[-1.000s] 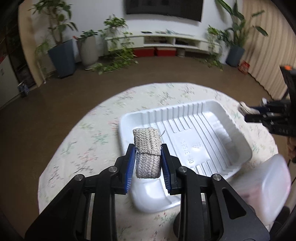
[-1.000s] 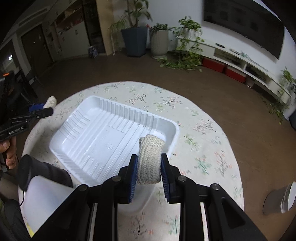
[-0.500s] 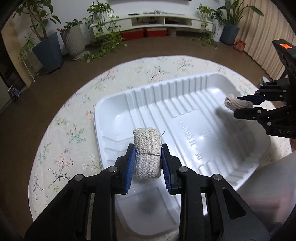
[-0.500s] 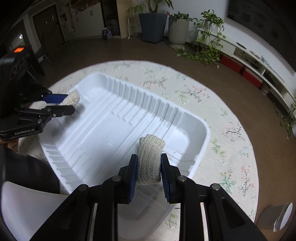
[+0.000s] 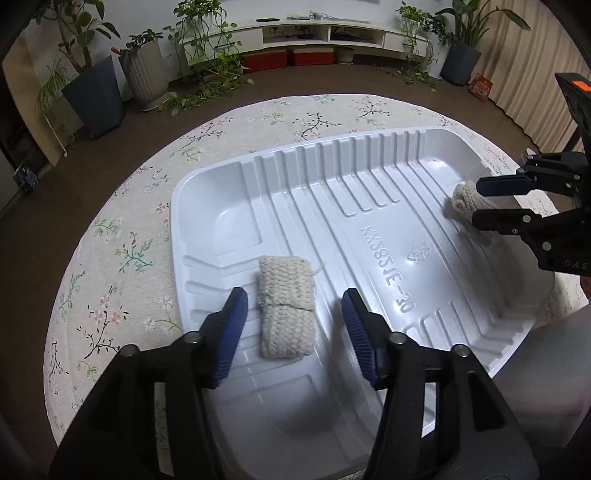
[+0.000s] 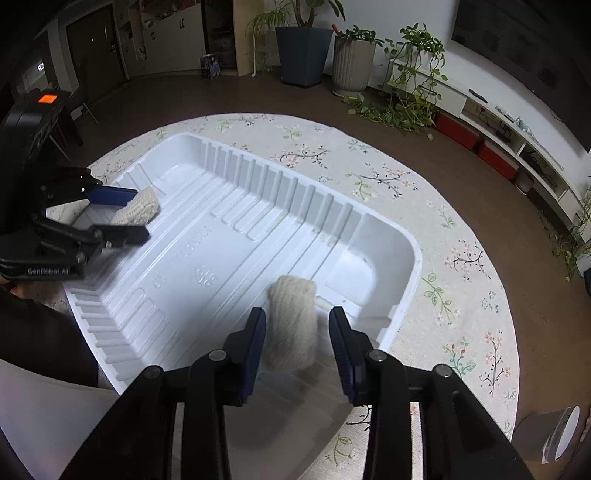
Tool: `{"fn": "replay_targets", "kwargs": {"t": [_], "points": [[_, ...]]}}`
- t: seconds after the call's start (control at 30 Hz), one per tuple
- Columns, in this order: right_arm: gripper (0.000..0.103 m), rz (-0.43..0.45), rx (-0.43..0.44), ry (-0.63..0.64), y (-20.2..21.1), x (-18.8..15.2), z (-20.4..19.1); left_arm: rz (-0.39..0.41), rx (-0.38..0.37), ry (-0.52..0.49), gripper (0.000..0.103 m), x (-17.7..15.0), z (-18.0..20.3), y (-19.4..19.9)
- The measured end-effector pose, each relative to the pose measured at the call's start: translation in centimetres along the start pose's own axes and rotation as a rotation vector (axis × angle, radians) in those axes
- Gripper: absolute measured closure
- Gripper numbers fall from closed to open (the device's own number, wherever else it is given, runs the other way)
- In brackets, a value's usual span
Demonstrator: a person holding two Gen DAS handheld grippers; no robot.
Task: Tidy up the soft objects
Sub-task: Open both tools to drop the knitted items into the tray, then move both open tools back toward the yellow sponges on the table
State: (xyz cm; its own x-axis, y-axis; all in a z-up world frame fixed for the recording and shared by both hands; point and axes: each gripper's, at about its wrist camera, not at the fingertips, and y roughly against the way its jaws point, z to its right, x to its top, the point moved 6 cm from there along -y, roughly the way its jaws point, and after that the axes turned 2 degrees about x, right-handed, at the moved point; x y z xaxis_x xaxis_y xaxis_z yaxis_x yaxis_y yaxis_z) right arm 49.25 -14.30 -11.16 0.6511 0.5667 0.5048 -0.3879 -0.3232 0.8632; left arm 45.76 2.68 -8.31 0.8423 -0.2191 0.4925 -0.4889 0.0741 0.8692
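Note:
A white ribbed plastic tray point(image 5: 369, 206) sits on a round floral tablecloth. In the left wrist view a beige knitted roll point(image 5: 286, 317) lies on the tray floor between the open blue pads of my left gripper point(image 5: 291, 328), not gripped. In the right wrist view a second beige knitted roll point(image 6: 293, 325) lies in the tray between the open pads of my right gripper point(image 6: 297, 338). Each gripper shows in the other's view with its roll: the right gripper point(image 5: 491, 203) at the tray's right end, the left gripper point(image 6: 129, 216) at its left end.
The tray point(image 6: 369, 229) covers most of the round table point(image 5: 122, 229). A grey and white object point(image 6: 554, 435) stands on the floor at lower right. Potted plants point(image 5: 96, 92) and a low white shelf unit point(image 5: 325, 33) stand beyond the table.
Both grippers moved down into the tray and opened. Each knitted roll, held before, now lies loose on the tray floor between the pads.

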Motion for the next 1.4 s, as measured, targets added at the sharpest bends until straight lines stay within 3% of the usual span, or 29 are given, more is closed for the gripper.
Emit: {"fn": "replay_targets", "kwargs": {"t": [0.4,0.67,0.8,0.97,1.07,1.17,1.23,1.4], "points": [[0.063,0.026,-0.016,-0.008,0.9,-0.5,0.4,0.023,-0.009,0.029,0.048,-0.2,-0.1,0.6],[0.061,0.059,-0.019,-0.03,2.6,-0.5,1.1,0.109,-0.036,0.102,0.048,0.3,-1.9,3.5],[0.054,0.092,-0.03,-0.057,4.4,-0.8,2.0,0.135,-0.028,0.148,0.048,-0.3,-3.4,5.1],[0.045,0.12,-0.054,-0.11,6.7,-2.1,3.3,0.163,-0.036,0.223,0.048,-2.7,-5.6,7.9],[0.032,0.161,-0.056,-0.166,9.0,-3.7,4.5,0.213,-0.045,0.237,0.048,-4.9,-5.9,10.7],[0.025,0.211,-0.044,-0.234,11.5,-5.6,4.9,0.259,-0.098,0.275,0.039,-7.5,-5.8,13.3],[0.017,0.257,-0.021,-0.283,13.5,-7.3,4.7,0.28,-0.133,0.303,0.039,-9.5,-5.4,14.7],[0.012,0.329,0.043,-0.357,16.7,-11.4,2.1,0.319,-0.21,0.362,0.039,-14.1,-3.4,17.9]]}}
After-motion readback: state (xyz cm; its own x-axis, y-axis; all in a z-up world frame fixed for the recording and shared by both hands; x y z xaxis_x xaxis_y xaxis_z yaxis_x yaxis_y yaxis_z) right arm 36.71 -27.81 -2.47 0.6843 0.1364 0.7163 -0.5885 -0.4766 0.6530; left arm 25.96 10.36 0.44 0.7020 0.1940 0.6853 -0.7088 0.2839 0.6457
